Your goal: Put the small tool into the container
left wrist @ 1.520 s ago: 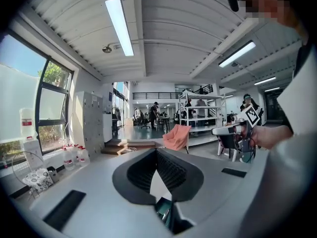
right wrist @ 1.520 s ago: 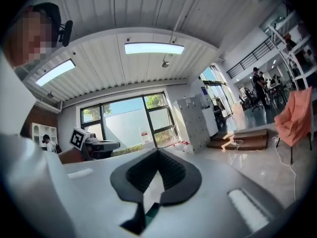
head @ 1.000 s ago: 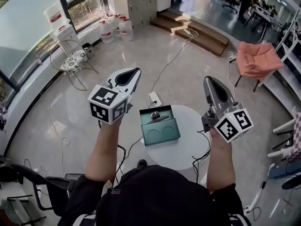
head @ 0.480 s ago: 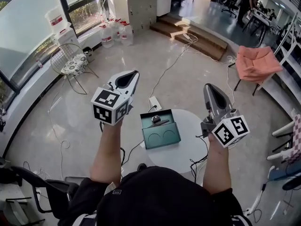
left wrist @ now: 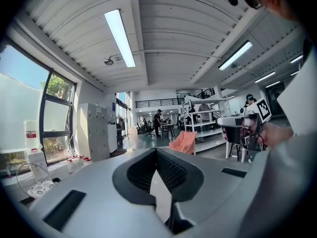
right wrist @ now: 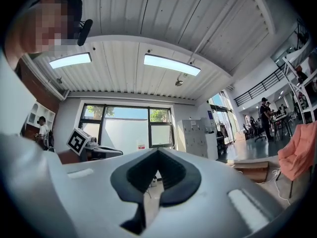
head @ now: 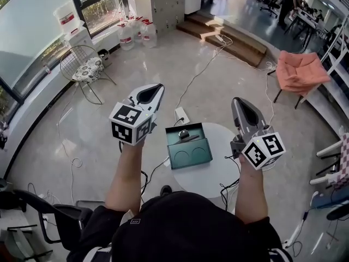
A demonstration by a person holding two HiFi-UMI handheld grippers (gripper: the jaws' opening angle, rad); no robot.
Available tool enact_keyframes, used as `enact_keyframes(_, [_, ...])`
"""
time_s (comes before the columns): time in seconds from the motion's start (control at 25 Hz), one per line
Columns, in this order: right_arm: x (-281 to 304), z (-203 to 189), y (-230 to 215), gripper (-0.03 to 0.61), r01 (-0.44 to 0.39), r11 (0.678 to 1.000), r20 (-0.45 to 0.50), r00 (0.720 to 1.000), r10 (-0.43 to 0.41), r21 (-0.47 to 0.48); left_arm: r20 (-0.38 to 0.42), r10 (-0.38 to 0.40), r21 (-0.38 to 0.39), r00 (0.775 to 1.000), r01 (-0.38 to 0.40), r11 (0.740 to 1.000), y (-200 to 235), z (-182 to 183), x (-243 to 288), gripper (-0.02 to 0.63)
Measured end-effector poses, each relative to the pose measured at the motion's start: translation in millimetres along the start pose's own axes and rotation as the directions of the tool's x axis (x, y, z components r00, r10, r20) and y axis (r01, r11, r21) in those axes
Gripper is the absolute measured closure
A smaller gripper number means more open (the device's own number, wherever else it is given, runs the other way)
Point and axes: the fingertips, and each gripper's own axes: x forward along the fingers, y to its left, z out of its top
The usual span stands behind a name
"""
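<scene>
A green container (head: 189, 152) lies open on a small round white table (head: 221, 168) in the head view. In its far compartment rests a small dark tool (head: 185, 135) with a rounded metal end. My left gripper (head: 154, 90) is held up in the air to the left of the container, jaws shut and empty (left wrist: 156, 150). My right gripper (head: 240, 103) is raised to the right of the container, jaws shut and empty too (right wrist: 157, 150). Both grippers point upward and away from the table. Each gripper view shows the other gripper's marker cube across the room.
Cables (head: 204, 64) run over the shiny floor around the table. A wire chair (head: 84, 70) and water jugs (head: 133, 34) stand at the far left, an orange chair (head: 300, 70) at the far right. A black chair (head: 32, 214) sits behind me at the left.
Both grippers have come slightly lower and closer in the head view, the right one shifting a little left. The container and the tool stay where they were.
</scene>
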Motion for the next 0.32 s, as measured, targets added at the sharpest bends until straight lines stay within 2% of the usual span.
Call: enact_keyframes(0.32, [5.8,-4.9,1.4,0.571,-0.001,1.000,-0.010,1.000,0.002,0.018,-0.001,-0.008,-0.025,1.000,0.008,1.000,4.2,-6.4,1.6,0.607])
